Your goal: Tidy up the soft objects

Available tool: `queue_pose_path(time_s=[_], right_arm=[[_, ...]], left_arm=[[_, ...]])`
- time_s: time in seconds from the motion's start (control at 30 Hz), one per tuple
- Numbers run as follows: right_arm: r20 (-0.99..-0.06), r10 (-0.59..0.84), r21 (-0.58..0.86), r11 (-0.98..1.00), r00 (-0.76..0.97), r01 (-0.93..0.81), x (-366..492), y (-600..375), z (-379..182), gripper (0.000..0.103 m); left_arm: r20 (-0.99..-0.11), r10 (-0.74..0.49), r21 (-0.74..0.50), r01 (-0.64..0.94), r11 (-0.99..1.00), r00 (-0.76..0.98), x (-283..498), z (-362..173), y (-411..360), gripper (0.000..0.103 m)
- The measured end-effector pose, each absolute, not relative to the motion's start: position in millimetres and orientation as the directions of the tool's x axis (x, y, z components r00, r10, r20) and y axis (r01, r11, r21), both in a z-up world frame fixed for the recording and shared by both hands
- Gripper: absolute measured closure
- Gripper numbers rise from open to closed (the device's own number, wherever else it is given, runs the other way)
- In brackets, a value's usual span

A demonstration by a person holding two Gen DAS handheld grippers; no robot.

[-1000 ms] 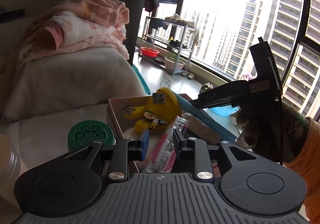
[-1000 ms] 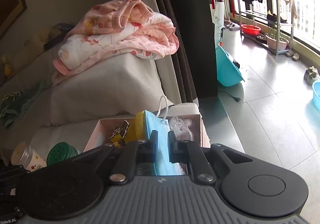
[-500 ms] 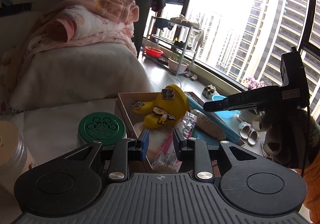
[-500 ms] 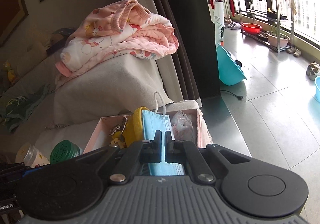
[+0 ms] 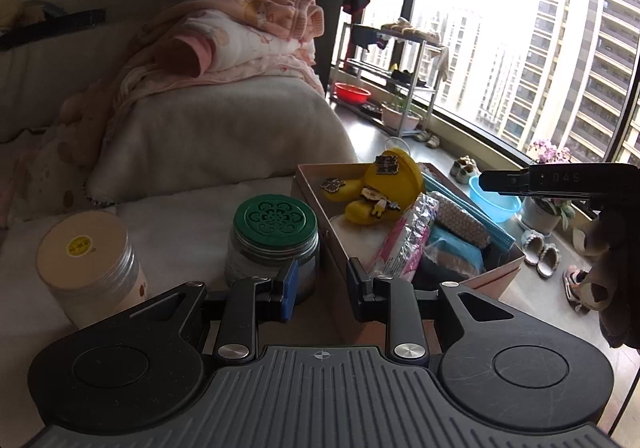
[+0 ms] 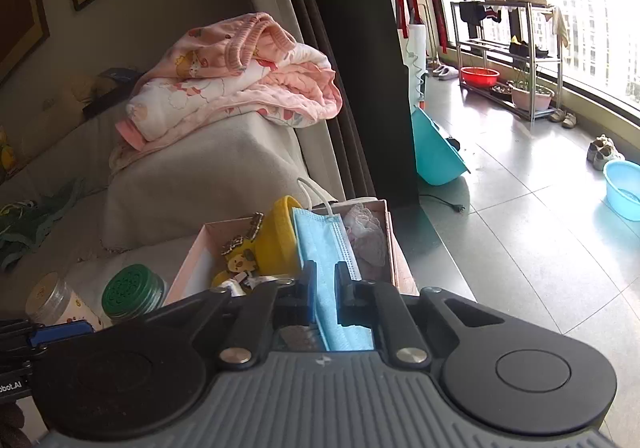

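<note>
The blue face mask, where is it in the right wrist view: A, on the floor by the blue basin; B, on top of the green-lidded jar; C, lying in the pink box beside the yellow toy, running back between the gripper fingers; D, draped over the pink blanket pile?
C: the blue face mask lies in the pink box right beside the yellow toy, its near end passing between the right gripper's parted fingers.

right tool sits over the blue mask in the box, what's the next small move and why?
Probably draw the right tool back and up, clear of the box. Its jaws have just been opening and now stand apart around the blue mask, pads apparently off it. The mask lies in the box beside the yellow toy, so it looks placed. The left tool is empty.
</note>
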State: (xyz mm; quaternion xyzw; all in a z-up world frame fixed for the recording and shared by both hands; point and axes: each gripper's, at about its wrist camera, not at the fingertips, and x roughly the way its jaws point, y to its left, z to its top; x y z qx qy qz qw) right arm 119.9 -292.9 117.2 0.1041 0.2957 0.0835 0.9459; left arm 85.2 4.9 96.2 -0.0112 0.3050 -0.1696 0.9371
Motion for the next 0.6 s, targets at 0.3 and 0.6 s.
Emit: queue_pose_path(time_s=[0.3, 0.6], right_arm=[[-0.502, 0.173, 0.088, 0.985, 0.847, -0.149, 18.9, -218.7, 114.1, 0.044], [-0.695, 0.164, 0.039, 0.981, 0.700, -0.191, 13.9, -164.6, 37.4, 0.044]], left_arm=[[-0.663, -0.155, -0.028, 0.183, 0.983, 0.732, 15.0, 42.6, 57.2, 0.074], [-0.664, -0.125, -0.040, 0.132, 0.990, 0.737, -0.6, 17.4, 58.4, 0.059]])
